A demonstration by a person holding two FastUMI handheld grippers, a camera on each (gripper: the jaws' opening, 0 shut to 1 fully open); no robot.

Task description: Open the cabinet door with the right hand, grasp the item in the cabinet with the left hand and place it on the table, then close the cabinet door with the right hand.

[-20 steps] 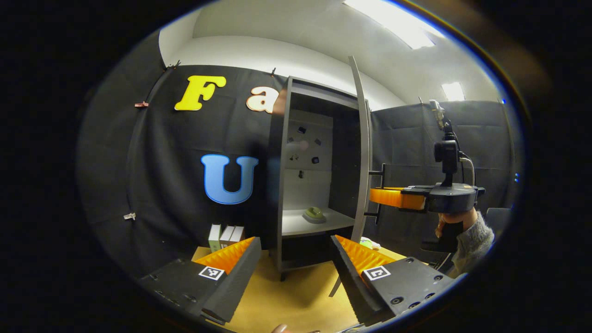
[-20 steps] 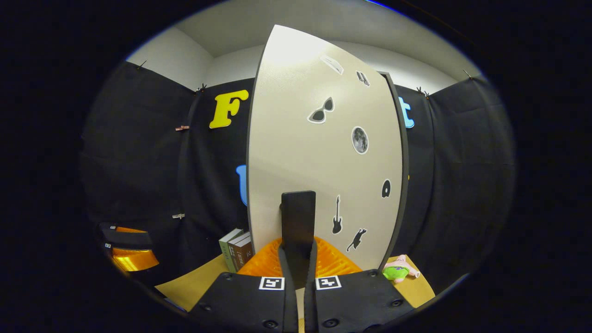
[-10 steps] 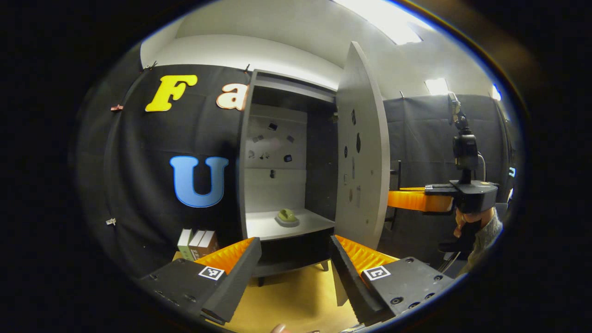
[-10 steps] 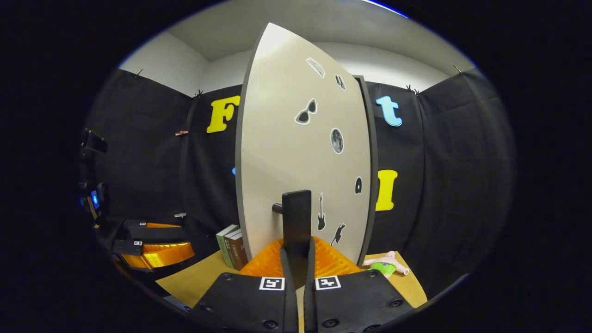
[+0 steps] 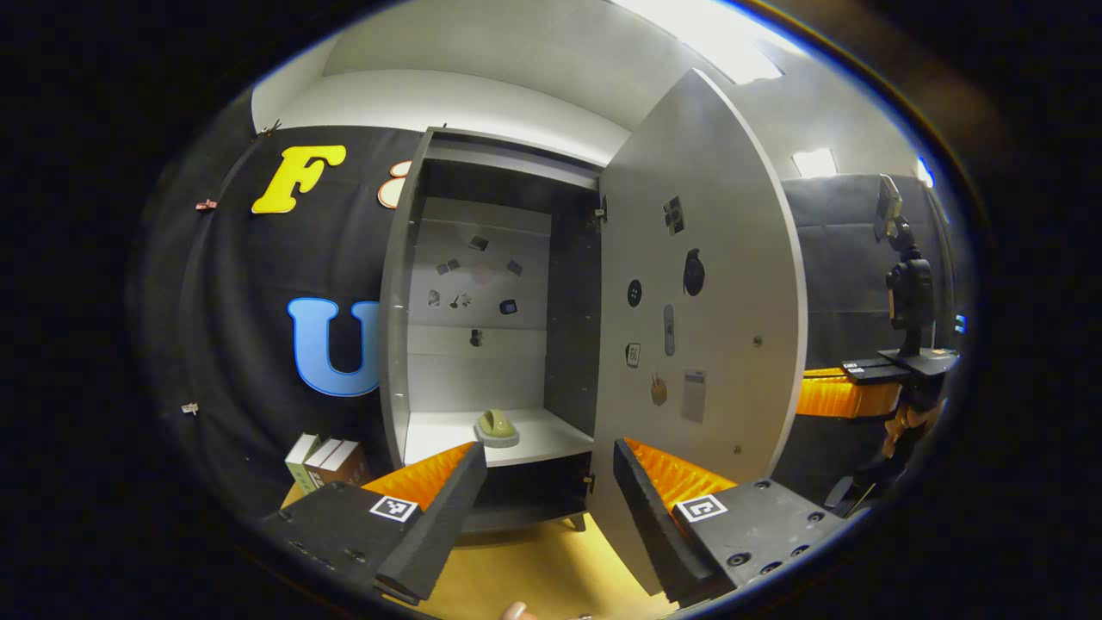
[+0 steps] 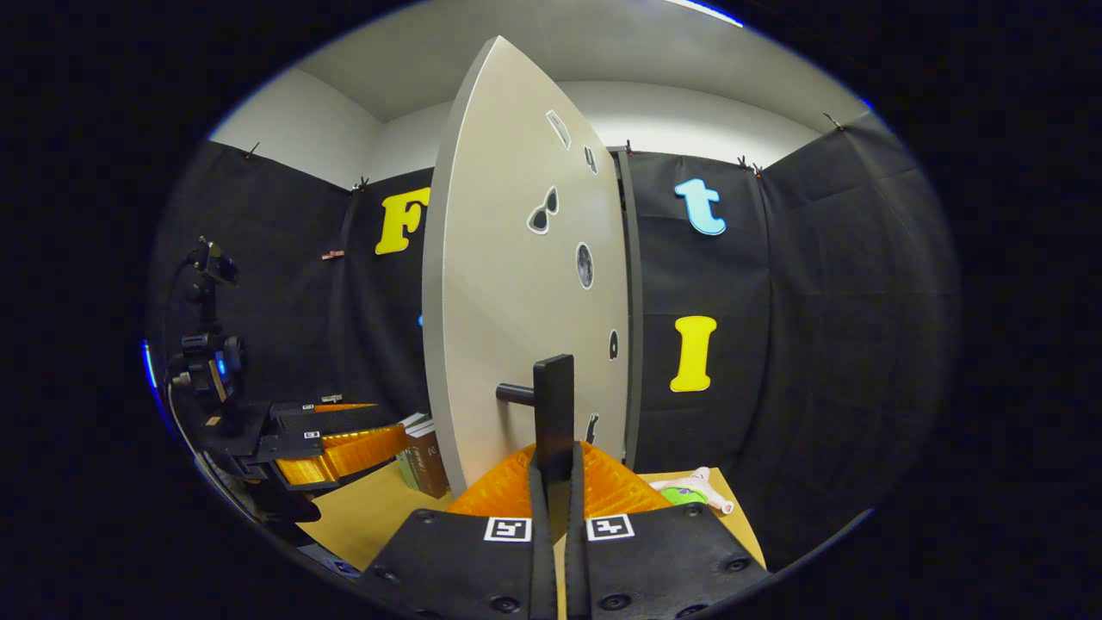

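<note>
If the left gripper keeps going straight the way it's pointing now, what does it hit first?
Probably the front edge of the cabinet shelf; the left gripper is open and aimed just below the green item. Depth is hard to judge.

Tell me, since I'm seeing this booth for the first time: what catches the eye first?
The pale cabinet door swung wide, dotted with stickers, with the right gripper shut on its dark handle. Then the small green item alone on the cabinet shelf, straight ahead of the left gripper, whose fingers are open.

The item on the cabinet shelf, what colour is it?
Olive green item on a pale base, seen best in the left gripper view.
</note>
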